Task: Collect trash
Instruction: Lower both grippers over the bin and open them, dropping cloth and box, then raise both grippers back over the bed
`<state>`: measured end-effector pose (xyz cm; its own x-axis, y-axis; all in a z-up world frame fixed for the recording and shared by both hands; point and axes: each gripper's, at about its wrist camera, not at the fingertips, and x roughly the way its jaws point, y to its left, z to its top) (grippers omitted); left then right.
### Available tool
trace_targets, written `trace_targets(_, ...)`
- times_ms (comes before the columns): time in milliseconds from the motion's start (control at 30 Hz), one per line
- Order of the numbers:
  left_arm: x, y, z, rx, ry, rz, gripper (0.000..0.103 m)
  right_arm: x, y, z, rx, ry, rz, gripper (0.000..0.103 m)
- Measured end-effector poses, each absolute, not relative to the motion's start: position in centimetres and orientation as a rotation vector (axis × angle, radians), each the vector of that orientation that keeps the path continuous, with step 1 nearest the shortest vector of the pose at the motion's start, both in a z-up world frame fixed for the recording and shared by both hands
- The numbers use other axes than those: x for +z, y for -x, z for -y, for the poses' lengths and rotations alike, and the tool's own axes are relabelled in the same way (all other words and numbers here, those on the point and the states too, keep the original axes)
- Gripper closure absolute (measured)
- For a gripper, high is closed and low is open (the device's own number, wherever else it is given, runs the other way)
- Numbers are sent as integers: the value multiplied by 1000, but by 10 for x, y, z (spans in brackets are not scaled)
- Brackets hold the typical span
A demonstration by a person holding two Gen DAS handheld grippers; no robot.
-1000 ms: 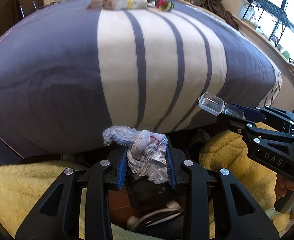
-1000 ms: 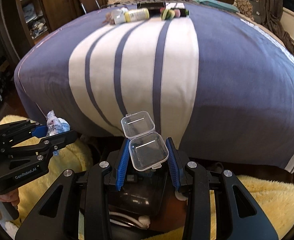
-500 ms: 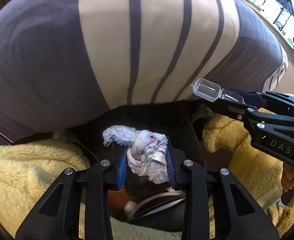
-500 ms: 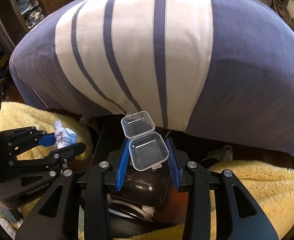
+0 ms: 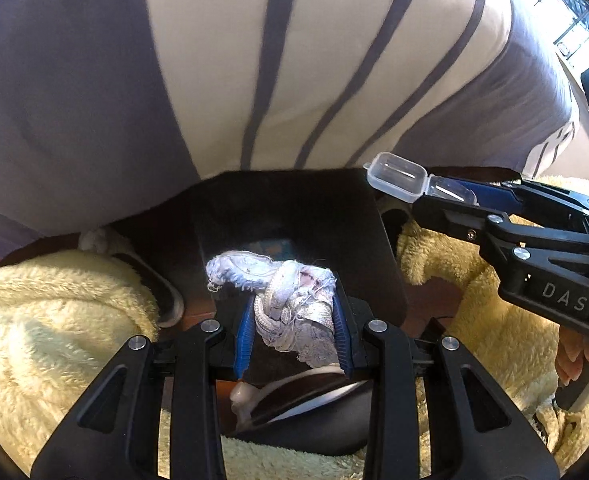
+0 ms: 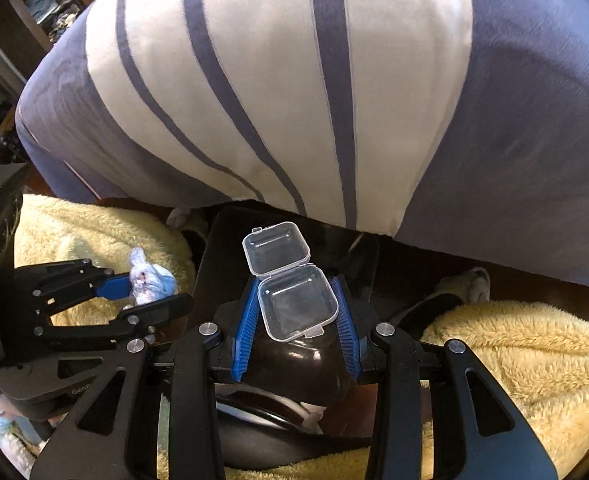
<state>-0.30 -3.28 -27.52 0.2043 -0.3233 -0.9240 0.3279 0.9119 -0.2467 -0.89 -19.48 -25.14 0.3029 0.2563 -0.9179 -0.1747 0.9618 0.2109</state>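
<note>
**A:** How far along is the collecting?

**B:** Both pieces are picked up, neither is binned yet. The left gripper (image 5: 292, 330) is clamped on a frayed grey-white rag (image 5: 290, 300), its blue pads pressed into the fabric. The right gripper (image 6: 294, 322) squeezes a small clear plastic box (image 6: 296, 306) by its base, with the hinged lid standing open above the jaws.

**A:** And where does the trash go?

**B:** Into the dark bin (image 5: 306, 216) on the floor at the foot of the bed, I judge. The rag hangs right over its opening; in the left wrist view the box sits just beside the bin's right rim. So what is left is to let go of both over the opening.

**A:** Anything already inside?

**B:** Something bluish shows at the bottom, but it is too dim to name.

**A:** What about the surroundings?

**B:** A bed with a purple-and-cream striped cover (image 6: 294, 80) fills the upper half of both views. Fluffy yellow rugs (image 6: 514, 360) lie on the floor on either side of the bin, over what looks like brown flooring. A slipper (image 6: 458, 292) lies by the right-hand rug. Wooden shelving (image 6: 34, 4) stands at the far left, and a bright window (image 5: 566, 12) lies off to the right.
</note>
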Motion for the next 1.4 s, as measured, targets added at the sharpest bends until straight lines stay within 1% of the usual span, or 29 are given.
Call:
trace_targets(133,-282,2,36,-459,-4,-1315,69,-259,5,194,293,-87,-1251,64)
trace_targets(300,-287,-1,32,-448,3,-1339,62,-265,-2,194,288,-105,-1261,61)
trace_targets(367,-289,-1,32,-439,-1,-1349,60,-264,-3,193,284,-113,-1257,51)
trace_targets(433,-288,-1,31,-437,1,-1352,58,-263,-3,196,283,-121,-1252,51)
trace_targets(467,-288,-1,31,-434,0,-1352,55,-262,-3,196,280,-122,-1249,50)
trace_targets(500,-288,-2,30,-432,0,-1351,49,-260,-3,196,276,-123,-1247,50)
trace_targets(533,-287,-2,30,-429,-1,-1348,46,-259,-3,197,272,-124,-1243,49)
trace_targets(600,-284,-1,30,-424,-7,-1341,35,-257,-2,199,258,-127,-1233,46)
trace_targets(633,-282,-1,31,-422,-12,-1335,33,-255,-2,200,251,-130,-1227,45)
trace_targets(800,-268,2,34,-423,-28,-1299,16,-243,0,212,208,-146,-1192,38)
trace_targets(900,-261,3,34,-426,-33,-1271,11,-236,2,219,179,-151,-1169,35)
trace_targets(1167,-226,5,34,-425,-49,-1167,8,-216,8,227,153,-151,-1112,27)
trace_targets(1400,-201,8,35,-429,-39,-1107,8,-209,11,228,163,-156,-1094,27)
